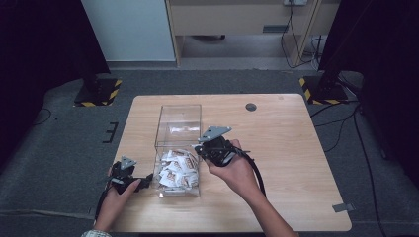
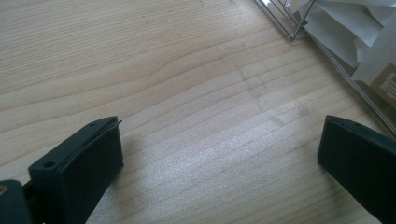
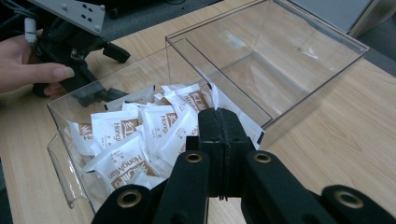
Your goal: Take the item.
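A clear plastic box (image 1: 179,106) with two compartments stands on the wooden table (image 1: 286,148). Its near compartment holds several white sachets (image 1: 176,169) with brown print; the far compartment looks bare. My right gripper (image 1: 200,150) hovers at the box's right wall, over the near compartment. Seen in its own view, the right gripper (image 3: 219,115) has its jaws pressed together above the sachets (image 3: 135,135), with nothing visible between them. My left gripper (image 1: 146,181) rests low on the table just left of the box. That left gripper (image 2: 223,133) is open wide over bare wood, with the box wall (image 2: 327,46) beside it.
The table stands on grey carpet, with two stand bases marked in black and yellow (image 1: 99,91) (image 1: 321,89) behind it. A small round hole (image 1: 251,106) sits near the table's far edge. Bare wood lies to the right of the box.
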